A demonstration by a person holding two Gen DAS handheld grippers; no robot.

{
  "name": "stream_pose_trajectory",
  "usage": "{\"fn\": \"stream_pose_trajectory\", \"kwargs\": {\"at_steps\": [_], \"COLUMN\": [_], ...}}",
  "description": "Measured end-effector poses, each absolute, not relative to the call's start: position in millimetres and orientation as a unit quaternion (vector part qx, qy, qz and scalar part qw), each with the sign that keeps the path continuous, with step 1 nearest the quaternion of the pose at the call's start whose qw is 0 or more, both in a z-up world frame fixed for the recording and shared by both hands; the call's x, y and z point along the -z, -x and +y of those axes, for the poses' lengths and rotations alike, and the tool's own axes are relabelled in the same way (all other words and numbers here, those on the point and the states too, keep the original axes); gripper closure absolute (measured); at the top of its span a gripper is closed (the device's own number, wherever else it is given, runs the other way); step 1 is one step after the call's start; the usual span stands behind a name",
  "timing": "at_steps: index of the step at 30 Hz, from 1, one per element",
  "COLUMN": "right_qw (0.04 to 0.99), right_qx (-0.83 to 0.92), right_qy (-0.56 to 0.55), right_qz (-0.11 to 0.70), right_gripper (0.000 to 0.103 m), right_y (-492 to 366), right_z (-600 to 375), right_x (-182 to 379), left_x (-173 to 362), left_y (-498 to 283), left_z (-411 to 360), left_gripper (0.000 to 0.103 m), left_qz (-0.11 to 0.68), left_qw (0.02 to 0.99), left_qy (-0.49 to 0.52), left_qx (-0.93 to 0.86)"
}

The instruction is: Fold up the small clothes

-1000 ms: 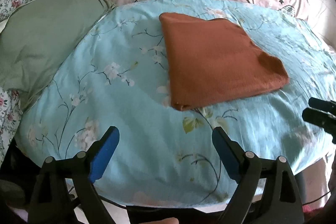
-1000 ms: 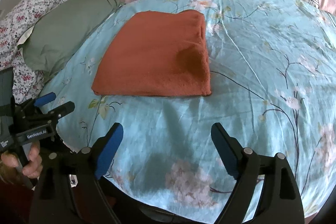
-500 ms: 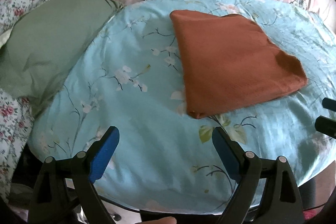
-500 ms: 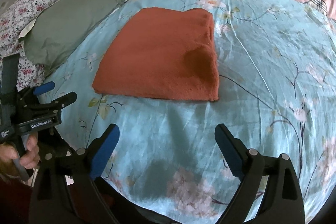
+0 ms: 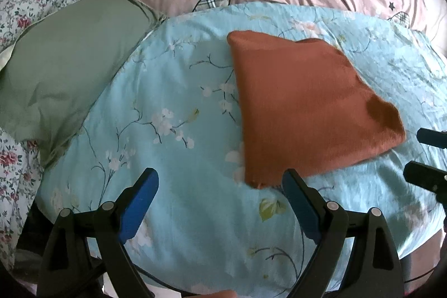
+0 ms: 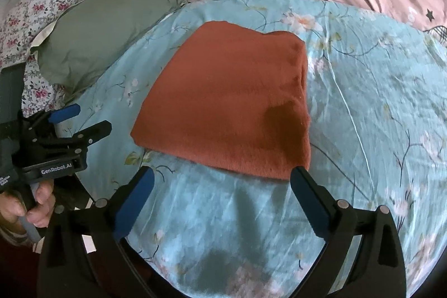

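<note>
Rust garment lies folded mid-frame on our blue sheet. Right gripper opening, nothing between; left gripper wide, empty. We judge this fold finished.

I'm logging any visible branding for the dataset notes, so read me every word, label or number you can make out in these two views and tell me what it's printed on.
"GenRobot.AI": white lettering on the black body of the left gripper, seen in the right wrist view.
A second white label at that gripper's far left edge: cut off and too small to read.
Nothing else carries text; the rust-coloured folded cloth and the bedding show only patterns.
</note>
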State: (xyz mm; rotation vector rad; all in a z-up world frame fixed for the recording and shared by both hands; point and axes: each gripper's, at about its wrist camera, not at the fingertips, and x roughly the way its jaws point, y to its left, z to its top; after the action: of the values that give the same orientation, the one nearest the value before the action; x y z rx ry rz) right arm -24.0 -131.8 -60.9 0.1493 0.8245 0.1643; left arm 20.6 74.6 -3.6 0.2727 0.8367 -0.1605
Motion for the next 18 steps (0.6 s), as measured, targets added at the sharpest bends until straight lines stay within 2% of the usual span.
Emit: {"fn": "stream_pose_trajectory", "kwargs": {"at_steps": [18], "right_qw": [0.905], "right_qx": [-0.085], "right_qy": [-0.095], "right_qz": [0.406], "right_gripper": [0.004], "right_y": [-5], "right_z": [-144], "right_x": [61], "left_x": [5], "left_y": [-41], "left_z": [66], "left_gripper": [0.01], "left_qz": [0.402], "left_qw": [0.903], "left_qy": [-0.13], "left_qx": [0.077]}}
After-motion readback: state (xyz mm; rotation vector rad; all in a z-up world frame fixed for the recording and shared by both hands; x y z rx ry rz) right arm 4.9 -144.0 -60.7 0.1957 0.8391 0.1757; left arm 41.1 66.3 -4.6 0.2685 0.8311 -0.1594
